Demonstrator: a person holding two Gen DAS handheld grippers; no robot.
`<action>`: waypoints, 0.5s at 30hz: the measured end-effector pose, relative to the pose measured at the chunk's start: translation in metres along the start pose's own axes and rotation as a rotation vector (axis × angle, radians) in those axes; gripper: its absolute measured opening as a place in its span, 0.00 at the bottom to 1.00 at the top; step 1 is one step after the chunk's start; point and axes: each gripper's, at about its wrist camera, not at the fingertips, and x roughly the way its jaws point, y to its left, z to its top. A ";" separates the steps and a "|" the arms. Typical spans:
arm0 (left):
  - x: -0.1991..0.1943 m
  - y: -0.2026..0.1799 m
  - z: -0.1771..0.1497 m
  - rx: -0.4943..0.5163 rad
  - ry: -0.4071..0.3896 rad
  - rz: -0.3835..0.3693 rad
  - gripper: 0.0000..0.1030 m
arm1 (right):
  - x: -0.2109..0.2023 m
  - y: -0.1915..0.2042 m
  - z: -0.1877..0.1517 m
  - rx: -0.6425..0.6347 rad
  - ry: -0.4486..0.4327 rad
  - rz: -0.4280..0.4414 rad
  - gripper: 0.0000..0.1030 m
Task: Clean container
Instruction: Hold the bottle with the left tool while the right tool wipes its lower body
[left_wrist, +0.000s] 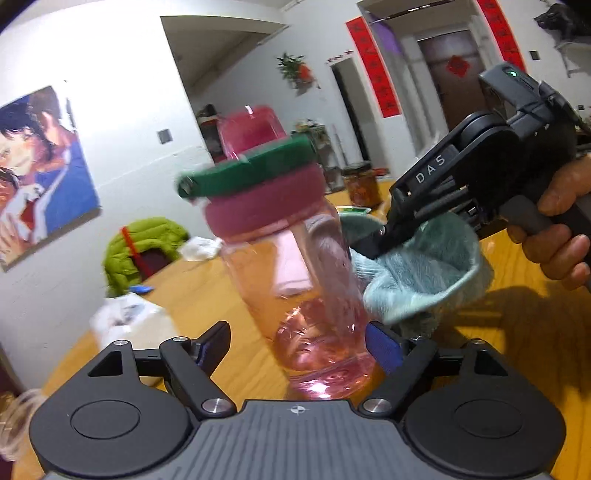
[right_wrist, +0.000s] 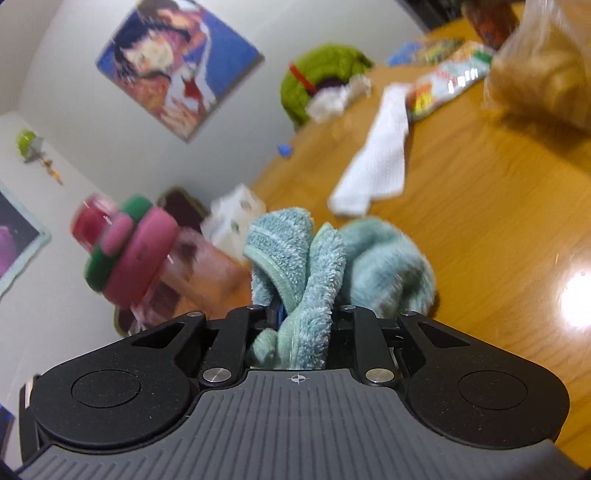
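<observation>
A clear pink bottle (left_wrist: 314, 302) with a maroon lid (left_wrist: 266, 203) and a green flip strap (left_wrist: 247, 170) leans over the wooden table (left_wrist: 517, 362). My left gripper (left_wrist: 299, 343) is shut on its lower body, with the blue-padded right finger (left_wrist: 384, 350) against the plastic. My right gripper (left_wrist: 373, 240), held by a hand (left_wrist: 554, 221), is shut on a teal fluffy cloth (left_wrist: 417, 280) that touches the bottle's right side. In the right wrist view the cloth (right_wrist: 332, 258) bunches out of the right gripper (right_wrist: 303, 310) and hides its fingertips. The bottle (right_wrist: 207, 273) lies blurred to their left.
On the table lie a white folded towel (right_wrist: 380, 155), a colourful snack packet (right_wrist: 443, 85), a clear bag of brown food (right_wrist: 546, 74) and a tissue pack (left_wrist: 129, 321). A jar (left_wrist: 364, 184) stands further back. A green jacket (left_wrist: 144, 240) hangs over a chair at the table's edge.
</observation>
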 end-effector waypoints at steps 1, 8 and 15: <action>-0.003 0.000 0.001 -0.007 0.003 -0.023 0.79 | 0.001 -0.001 -0.001 -0.003 -0.003 -0.015 0.20; 0.002 -0.017 -0.003 0.058 -0.026 -0.097 0.84 | 0.022 -0.006 0.005 0.047 0.037 0.041 0.21; 0.026 -0.005 -0.002 0.045 -0.035 -0.063 0.84 | 0.009 0.010 0.009 -0.058 0.203 0.029 0.21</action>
